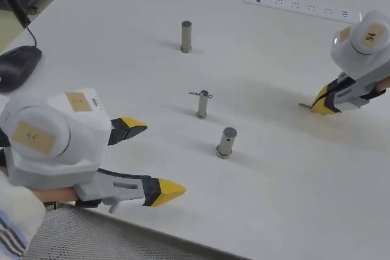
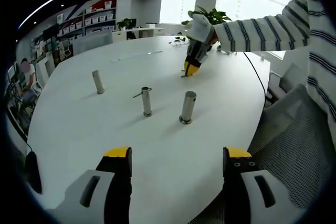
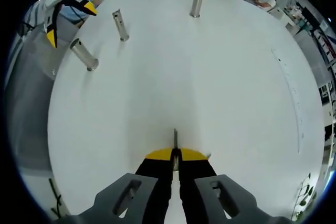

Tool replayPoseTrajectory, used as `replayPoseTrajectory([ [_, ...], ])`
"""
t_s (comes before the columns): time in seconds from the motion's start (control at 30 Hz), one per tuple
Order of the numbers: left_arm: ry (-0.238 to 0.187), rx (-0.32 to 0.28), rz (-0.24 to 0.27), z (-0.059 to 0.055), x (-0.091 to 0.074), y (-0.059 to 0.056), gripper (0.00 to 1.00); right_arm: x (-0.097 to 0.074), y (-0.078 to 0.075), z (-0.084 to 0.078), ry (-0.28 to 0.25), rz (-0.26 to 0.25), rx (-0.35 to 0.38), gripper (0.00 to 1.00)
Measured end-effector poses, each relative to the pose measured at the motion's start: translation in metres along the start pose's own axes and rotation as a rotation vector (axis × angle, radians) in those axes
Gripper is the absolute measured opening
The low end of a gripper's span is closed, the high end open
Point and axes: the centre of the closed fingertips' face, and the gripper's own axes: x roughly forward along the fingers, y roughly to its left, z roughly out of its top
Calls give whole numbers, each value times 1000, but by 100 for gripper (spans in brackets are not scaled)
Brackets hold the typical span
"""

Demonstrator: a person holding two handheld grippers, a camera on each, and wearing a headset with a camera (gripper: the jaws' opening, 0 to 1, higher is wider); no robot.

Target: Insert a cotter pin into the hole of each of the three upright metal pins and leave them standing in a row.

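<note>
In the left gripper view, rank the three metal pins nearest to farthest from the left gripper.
1. Near pin, bare, right of centre, ahead of the left gripper.
2. Middle pin, carrying a cotter pin, left of it.
3. Far pin, bare, farthest left.

The left gripper (image 1: 157,159) sits near left, its fingers (image 1: 163,192) spread wide. The right gripper (image 1: 317,108), far right, tilts down, fingers (image 3: 156,179) pinched on a cotter pin (image 3: 175,140).
</note>
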Motion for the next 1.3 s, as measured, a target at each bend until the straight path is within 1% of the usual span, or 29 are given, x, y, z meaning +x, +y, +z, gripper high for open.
replayPoseTrajectory([
  [0.2, 10, 12, 7, -2, -2, 1, 70, 0, 2, 1, 0, -22, 0, 3],
  [0.37, -7, 10, 3, 2, -2, 0, 71, -1, 2, 0, 8, -27, -14, 3],
  [0.47, -7, 13, 1, 2, -1, -1, 71, -1, 2, -1, 7, -29, -9, 3],
  [0.6, -8, 20, -6, 3, 1, -4, 71, -3, 2, -6, 18, -32, -2, 3],
  [0.67, -14, 23, -11, 3, 1, -5, 71, -4, 4, -9, 27, -29, 16, 3],
  [0.73, -13, 28, -16, 4, 1, -6, 71, -3, 2, -13, 28, -29, 13, 3],
  [0.87, -15, 29, -20, 4, 1, -7, 71, -5, 5, -16, 20, -35, 21, 3],
  [0.97, -14, 34, -25, 5, 2, -8, 71, -7, 3, -18, 16, -36, 24, 3],
  [1.07, -12, 39, -30, 6, 2, -9, 71, -11, 6, -18, 13, -40, 27, 3],
  [1.13, -13, 37, -33, 6, 3, -10, 71, -12, 9, -19, 12, -40, 47, 3],
  [1.3, -16, 43, -45, 7, 5, -15, 71, -14, 16, -21, 1, -40, 60, 3],
])
